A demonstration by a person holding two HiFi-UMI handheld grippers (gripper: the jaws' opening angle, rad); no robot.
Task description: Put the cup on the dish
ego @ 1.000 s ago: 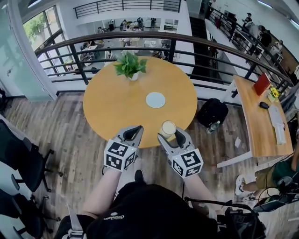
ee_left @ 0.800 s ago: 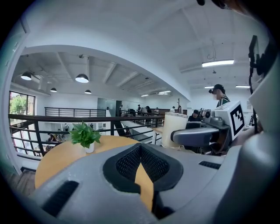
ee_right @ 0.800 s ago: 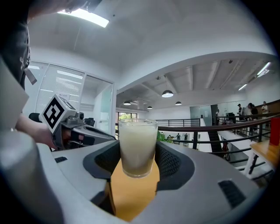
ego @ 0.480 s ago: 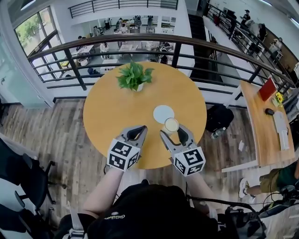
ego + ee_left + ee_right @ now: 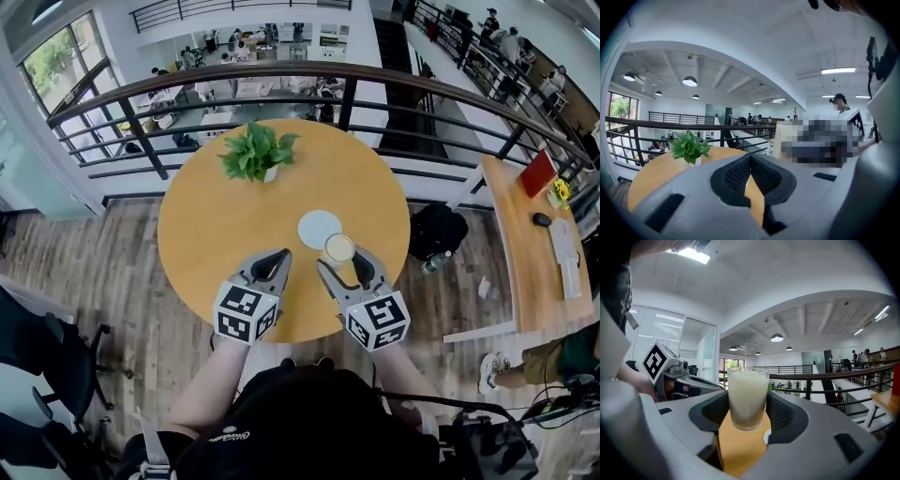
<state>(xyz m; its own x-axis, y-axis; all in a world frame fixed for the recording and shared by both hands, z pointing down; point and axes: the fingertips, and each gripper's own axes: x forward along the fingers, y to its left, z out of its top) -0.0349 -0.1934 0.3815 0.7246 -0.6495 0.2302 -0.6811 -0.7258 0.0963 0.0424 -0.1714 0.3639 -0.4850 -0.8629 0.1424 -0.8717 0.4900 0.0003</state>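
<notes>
Right gripper (image 5: 340, 259) has its jaws clamped on the cup (image 5: 747, 397), one pad on each side of the glass. The cup is upright, full of milky white liquid, with its base off the round wooden table (image 5: 216, 220). The white dish (image 5: 317, 228) lies flat on the table near its middle. In the head view the cup sits just at the dish's lower right edge; can't tell if it overlaps the dish. Left gripper (image 5: 266, 266) is over the table's near side, left of the cup, jaws closed tip to tip with nothing between them. A potted plant (image 5: 255, 150) stands at the table's far side, well apart from the dish.
</notes>
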